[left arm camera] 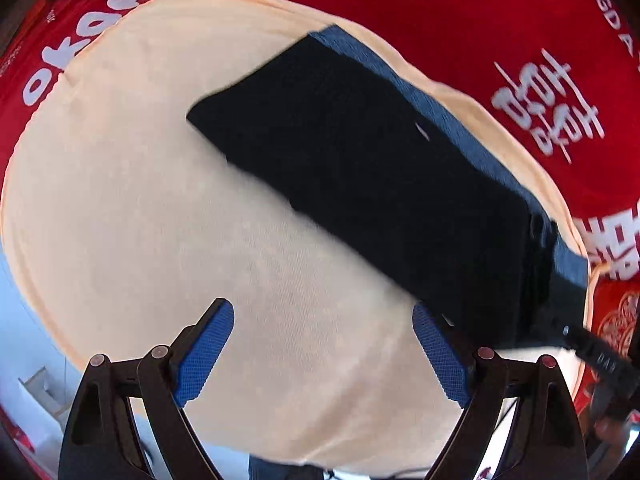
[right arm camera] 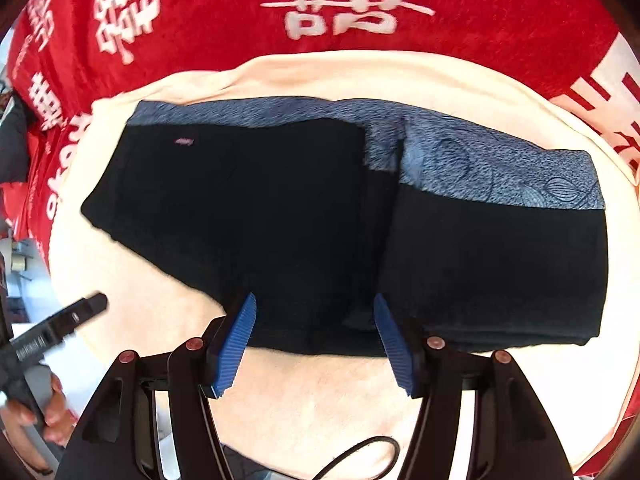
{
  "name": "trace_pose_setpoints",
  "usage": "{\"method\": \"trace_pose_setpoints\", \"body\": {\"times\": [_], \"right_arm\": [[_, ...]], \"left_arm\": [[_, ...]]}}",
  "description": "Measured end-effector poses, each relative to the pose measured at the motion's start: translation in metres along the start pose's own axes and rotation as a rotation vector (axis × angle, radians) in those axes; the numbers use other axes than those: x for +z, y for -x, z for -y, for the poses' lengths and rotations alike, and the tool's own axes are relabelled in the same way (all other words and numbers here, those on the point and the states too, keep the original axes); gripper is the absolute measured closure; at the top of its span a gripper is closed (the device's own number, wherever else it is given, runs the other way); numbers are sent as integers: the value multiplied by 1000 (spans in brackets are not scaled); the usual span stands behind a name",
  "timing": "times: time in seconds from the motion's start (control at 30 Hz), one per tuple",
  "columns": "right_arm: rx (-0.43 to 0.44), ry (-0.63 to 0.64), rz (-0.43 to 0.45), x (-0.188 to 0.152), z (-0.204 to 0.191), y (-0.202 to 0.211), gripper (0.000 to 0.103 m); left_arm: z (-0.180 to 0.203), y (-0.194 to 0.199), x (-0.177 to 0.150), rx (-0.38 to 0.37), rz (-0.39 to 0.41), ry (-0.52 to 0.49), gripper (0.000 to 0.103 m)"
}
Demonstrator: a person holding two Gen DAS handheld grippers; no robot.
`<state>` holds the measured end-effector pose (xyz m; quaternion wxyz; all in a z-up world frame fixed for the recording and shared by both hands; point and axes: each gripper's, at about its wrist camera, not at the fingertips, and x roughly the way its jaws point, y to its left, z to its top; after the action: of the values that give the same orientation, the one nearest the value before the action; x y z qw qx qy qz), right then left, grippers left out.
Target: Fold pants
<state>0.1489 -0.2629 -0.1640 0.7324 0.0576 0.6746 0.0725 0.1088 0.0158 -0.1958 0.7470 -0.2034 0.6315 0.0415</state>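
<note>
The black pants point(right arm camera: 320, 216) with a blue patterned band point(right arm camera: 480, 164) lie folded on a cream cloth point(right arm camera: 320, 392). In the left wrist view the pants point(left arm camera: 360, 176) stretch diagonally from the upper middle to the lower right. My left gripper point(left arm camera: 324, 320) is open and empty above the cream cloth point(left arm camera: 160, 200), left of the pants. It also shows at the lower left of the right wrist view point(right arm camera: 86, 306). My right gripper point(right arm camera: 316, 312) is open, its jaws apart over the near edge of the pants. It shows at the right edge of the left wrist view point(left arm camera: 576, 336).
A red cloth with white lettering point(right arm camera: 224, 4) covers the table under the cream cloth and surrounds it point(left arm camera: 480, 20). A black cable point(right arm camera: 360, 456) loops near the front edge. The table's left edge and pale floor point(left arm camera: 24, 320) are at the lower left.
</note>
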Motion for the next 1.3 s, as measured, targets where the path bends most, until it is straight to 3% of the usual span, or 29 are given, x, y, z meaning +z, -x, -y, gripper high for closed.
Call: {"method": "trace_pose_setpoints", "body": {"times": [0.1,0.23,0.6,0.87,0.93,1.03,1.13,1.23,1.3], "right_arm": [[30,-54,1,-1,8,-15,34],[7,-11,21,-5,1,-15,29],[21,-23,7,2,-2,-20,23],[18,-22,6,2,-2,-20,23],[23,-21,7,2,-2,-20,23],[22,-16,3,2,-3,-20,23],[17,-5,-2,4,-5,-21,22],[25,14,-2,6,-6,-23,20],[24,26,-17,8,-7,-21,20]], "left_arm": [[-5,-16,20,-34,12,39,11],[-19,-23,37,-127,34,118,11],[-53,-38,53,-378,78,238,11],[-54,-38,61,-463,112,283,11],[-44,-25,64,-480,150,236,11],[-25,-28,72,-434,165,161,11],[-33,-51,79,-387,103,237,11],[-27,-48,82,-348,121,273,13],[-16,-45,83,-240,139,243,41]]}}
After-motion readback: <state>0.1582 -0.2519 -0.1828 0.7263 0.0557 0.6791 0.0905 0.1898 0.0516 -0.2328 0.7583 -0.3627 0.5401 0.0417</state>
